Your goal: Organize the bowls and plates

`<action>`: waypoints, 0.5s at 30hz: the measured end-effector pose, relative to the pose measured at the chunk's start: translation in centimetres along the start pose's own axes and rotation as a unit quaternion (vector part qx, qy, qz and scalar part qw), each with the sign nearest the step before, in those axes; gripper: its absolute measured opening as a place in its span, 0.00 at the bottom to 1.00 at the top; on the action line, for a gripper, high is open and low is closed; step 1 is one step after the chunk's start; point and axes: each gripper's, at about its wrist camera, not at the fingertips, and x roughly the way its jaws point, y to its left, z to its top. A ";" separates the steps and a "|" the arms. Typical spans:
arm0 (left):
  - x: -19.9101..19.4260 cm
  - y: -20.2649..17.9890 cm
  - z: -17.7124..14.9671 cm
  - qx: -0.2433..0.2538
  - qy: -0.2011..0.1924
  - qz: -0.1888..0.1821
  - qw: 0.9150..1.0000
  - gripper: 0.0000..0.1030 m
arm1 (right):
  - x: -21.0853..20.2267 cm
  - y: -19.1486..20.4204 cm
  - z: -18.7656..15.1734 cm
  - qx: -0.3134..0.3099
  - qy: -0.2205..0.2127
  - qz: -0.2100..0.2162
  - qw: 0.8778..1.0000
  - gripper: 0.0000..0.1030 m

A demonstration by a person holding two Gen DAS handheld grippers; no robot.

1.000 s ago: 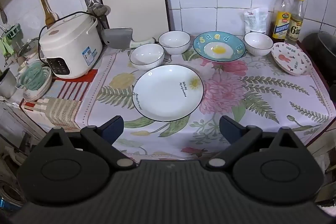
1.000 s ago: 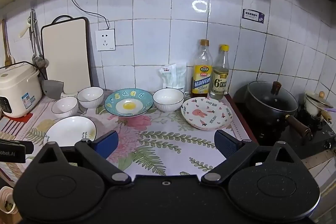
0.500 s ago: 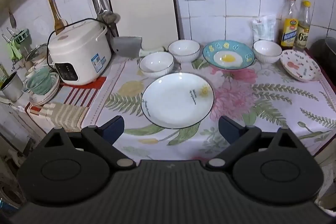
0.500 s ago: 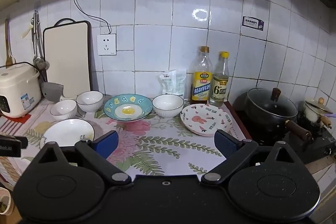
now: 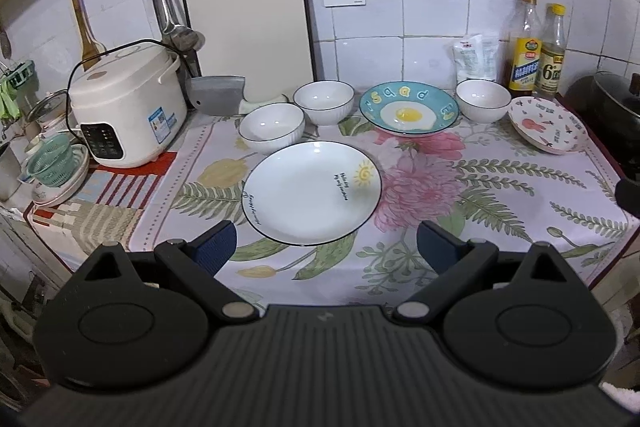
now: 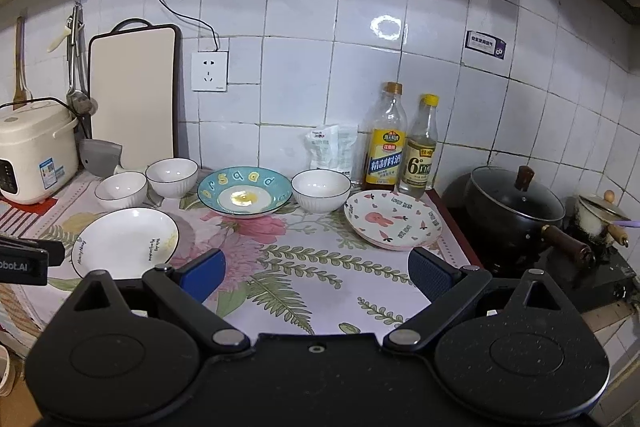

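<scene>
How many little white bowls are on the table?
3. Two bowls sit together in front of the cutting board: one nearer, one behind. The third stands right of the egg plate, by the bottles. None looks hidden.

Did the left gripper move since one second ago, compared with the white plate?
Yes. The left gripper drew back from the white plate, which stays beside the same yellow tulip but now sits higher in its view.

A: The white plate [image 5: 311, 191] and the three bowls, like this one [image 5: 272, 127], are looking like glazed ceramic, throwing glossy highlights.

B: The floral cloth [image 5: 460, 195] under them is lying smooth and faintly shiny, like coated fabric. The cleaver [image 5: 216, 94] is showing dull grey metal.

A: The two bottles [image 6: 402, 143] are gleaming like clear glass or plastic; I can't tell which. The gripper pads [image 6: 202, 273] are looking matt blue and finely textured.
</scene>
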 end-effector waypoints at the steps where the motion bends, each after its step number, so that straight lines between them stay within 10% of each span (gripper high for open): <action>1: 0.0 -0.1 -0.1 -0.001 0.000 -0.001 1.000 0.96 | 0.0 0.0 -0.3 0.001 0.001 0.001 1.000 0.97; 15: 0.1 0.1 0.0 -0.010 0.014 -0.025 1.000 0.96 | 0.6 0.3 -1.3 0.014 0.025 0.001 1.000 0.97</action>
